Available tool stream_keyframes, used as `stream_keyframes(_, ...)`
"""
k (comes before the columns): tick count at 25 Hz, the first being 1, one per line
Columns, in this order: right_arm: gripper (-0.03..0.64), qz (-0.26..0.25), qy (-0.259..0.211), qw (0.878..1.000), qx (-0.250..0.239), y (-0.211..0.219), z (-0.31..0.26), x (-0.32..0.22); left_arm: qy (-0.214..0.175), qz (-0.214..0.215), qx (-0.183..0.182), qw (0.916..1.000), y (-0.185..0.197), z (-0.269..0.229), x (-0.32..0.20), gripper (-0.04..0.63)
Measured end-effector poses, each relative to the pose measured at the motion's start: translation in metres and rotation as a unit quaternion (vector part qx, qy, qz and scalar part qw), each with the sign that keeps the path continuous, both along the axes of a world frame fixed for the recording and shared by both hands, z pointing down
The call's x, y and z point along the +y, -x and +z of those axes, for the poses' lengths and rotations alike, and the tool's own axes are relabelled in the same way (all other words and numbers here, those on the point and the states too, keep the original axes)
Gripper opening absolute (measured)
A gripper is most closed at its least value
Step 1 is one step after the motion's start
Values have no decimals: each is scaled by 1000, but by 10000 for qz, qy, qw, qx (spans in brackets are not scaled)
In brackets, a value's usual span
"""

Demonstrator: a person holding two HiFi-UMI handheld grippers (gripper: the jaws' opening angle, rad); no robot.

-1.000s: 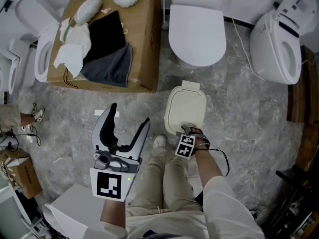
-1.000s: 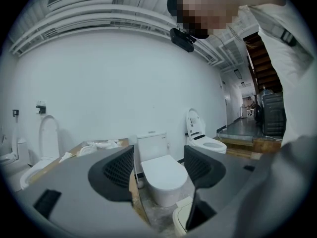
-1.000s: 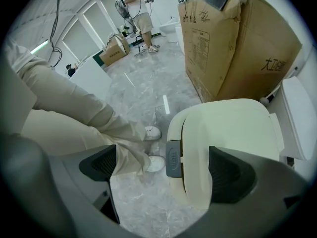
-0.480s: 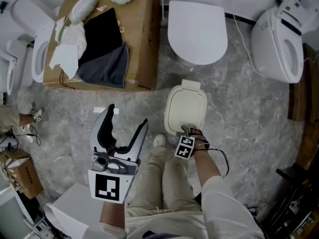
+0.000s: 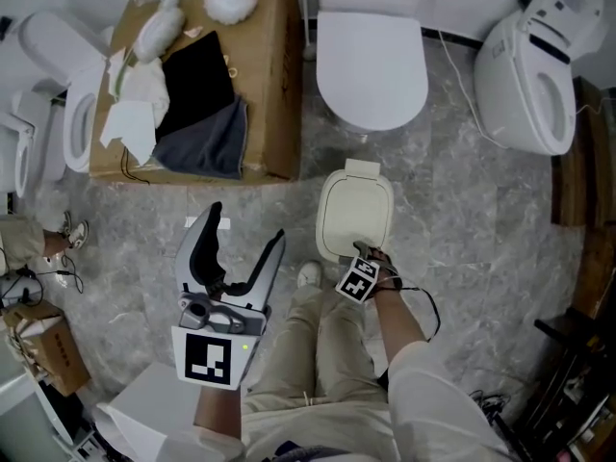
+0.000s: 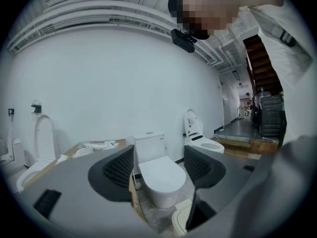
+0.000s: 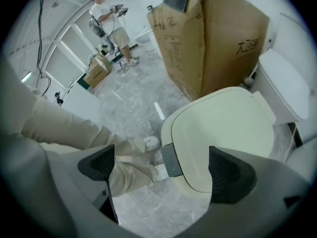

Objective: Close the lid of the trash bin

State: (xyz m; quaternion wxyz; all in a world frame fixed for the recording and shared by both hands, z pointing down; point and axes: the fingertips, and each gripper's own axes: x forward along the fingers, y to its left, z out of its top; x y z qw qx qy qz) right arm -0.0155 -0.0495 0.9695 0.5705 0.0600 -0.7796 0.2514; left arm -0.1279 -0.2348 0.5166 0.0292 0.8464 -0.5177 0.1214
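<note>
Barely anything shifts since a second ago: the cream plastic trash bin lid (image 5: 354, 215) lies flat mid-frame, the right gripper (image 5: 360, 256) at its front edge and the left gripper (image 5: 248, 221) both spread empty, so closing looks done.

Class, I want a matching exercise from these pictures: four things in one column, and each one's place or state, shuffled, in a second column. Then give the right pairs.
Things
1. lid of the trash bin
2. left gripper
3. right gripper
4. cardboard box

Places or states
A. jaws apart, at the lid's front edge
B. carries dark cloths on top
C. cream, lying down shut
D. jaws apart with nothing between them, held off to the lid's left in the head view

Pairs: 1-C, 2-D, 3-A, 4-B
</note>
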Motion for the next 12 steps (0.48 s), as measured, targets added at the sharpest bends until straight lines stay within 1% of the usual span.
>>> stream_keyframes(2,591,535,-249,9981,-148,-1,-26,-18,-58,29,43,10000,1,-17,1,298)
stream_keyframes(4,584,1055,-523,9925,-320,-5,-59,-35,-130,74,68,9999,1,-38,5,298)
stream_keyframes(7,575,1857,-976,9763,-524,-18,-120,-60,-222,174,85,9996,-3,-72,13,298)
stream_keyframes(9,570,2425,-1344,9583,-687,-27,-169,-78,-277,225,129,9993,-4,-95,20,298)
stream_keyframes(10,568,2713,-1557,9465,-794,-32,-197,-86,-315,248,167,9991,-5,-107,23,298)
stream_keyframes(12,557,3215,-2073,9184,-1012,-42,-258,-101,-483,315,285,9979,-8,-136,29,298)
